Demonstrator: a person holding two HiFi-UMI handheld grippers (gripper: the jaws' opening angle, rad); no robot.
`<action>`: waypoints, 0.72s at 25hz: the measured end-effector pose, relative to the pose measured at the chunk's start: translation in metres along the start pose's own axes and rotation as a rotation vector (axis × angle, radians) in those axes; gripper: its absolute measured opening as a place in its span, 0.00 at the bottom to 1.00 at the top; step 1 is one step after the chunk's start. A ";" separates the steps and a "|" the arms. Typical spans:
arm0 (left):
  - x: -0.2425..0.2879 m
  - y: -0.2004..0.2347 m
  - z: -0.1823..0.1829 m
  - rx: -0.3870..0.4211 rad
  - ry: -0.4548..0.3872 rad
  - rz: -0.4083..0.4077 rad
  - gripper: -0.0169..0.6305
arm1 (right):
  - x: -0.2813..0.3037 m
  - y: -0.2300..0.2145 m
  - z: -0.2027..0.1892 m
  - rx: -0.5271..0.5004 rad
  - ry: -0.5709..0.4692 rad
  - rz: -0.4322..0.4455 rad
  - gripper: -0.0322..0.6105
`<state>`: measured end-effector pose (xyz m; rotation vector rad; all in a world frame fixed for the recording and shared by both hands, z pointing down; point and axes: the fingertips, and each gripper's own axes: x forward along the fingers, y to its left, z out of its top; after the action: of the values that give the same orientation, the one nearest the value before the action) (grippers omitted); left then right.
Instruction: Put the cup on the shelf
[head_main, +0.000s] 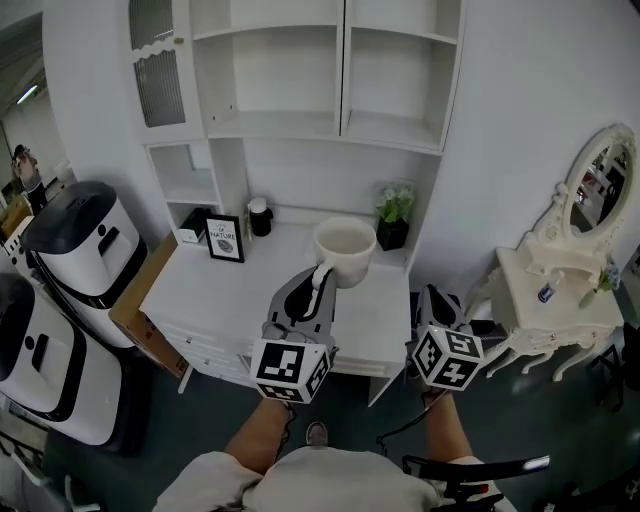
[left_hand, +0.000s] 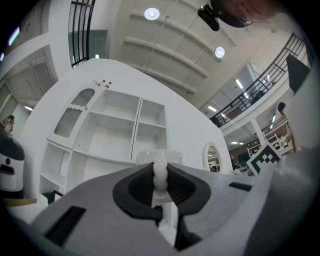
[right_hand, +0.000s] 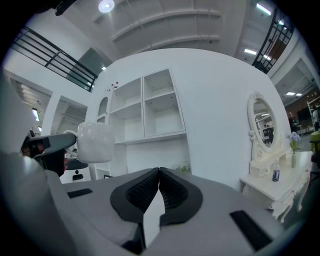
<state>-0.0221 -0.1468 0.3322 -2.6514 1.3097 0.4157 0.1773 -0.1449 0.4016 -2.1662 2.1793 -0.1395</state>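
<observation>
Closest to me in the head view, the left hand-held gripper (head_main: 322, 278) is clamped on the thin handle of the white cup (head_main: 345, 250). Its own view shows the handle pinched between the dark pads (left_hand: 142, 186). The cup hangs in the air, mouth up, over the front half of the white surface (head_main: 200, 295), touching nothing else. Just to its right, the right hand-held gripper (head_main: 433, 297) is empty, with its jaws pressed together. From its own view the cup floats off to the left.

Further back on the surface, near the wall, stand a framed picture (head_main: 224, 238), a small dark jar (head_main: 260, 217) and a potted plant (head_main: 393, 215), the plant just behind the cup. Above them rises the white shelf unit (head_main: 335, 125), whose open compartments look bare.

I judge the step in hand to be carrying the cup to a shelf. Only the handle is gripped, so the cup could pivot; I would move smoothly and keep it level. I would lift it clear of the plant and the shelf's front edge, go well into a compartment, set the base flat, and only then release. The right hand-held gripper should stay aside.
</observation>
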 end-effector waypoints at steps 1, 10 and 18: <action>0.008 0.005 -0.002 -0.003 -0.001 -0.002 0.10 | 0.007 -0.003 0.000 0.000 0.003 -0.006 0.09; 0.069 0.039 -0.022 -0.015 -0.013 -0.034 0.10 | 0.080 -0.012 0.015 -0.042 -0.008 -0.032 0.09; 0.126 0.073 -0.026 0.011 -0.031 -0.058 0.10 | 0.151 -0.010 0.022 -0.028 -0.027 -0.022 0.09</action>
<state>-0.0030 -0.2927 0.3160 -2.6554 1.2193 0.4389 0.1890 -0.2967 0.3835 -2.1933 2.1569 -0.0813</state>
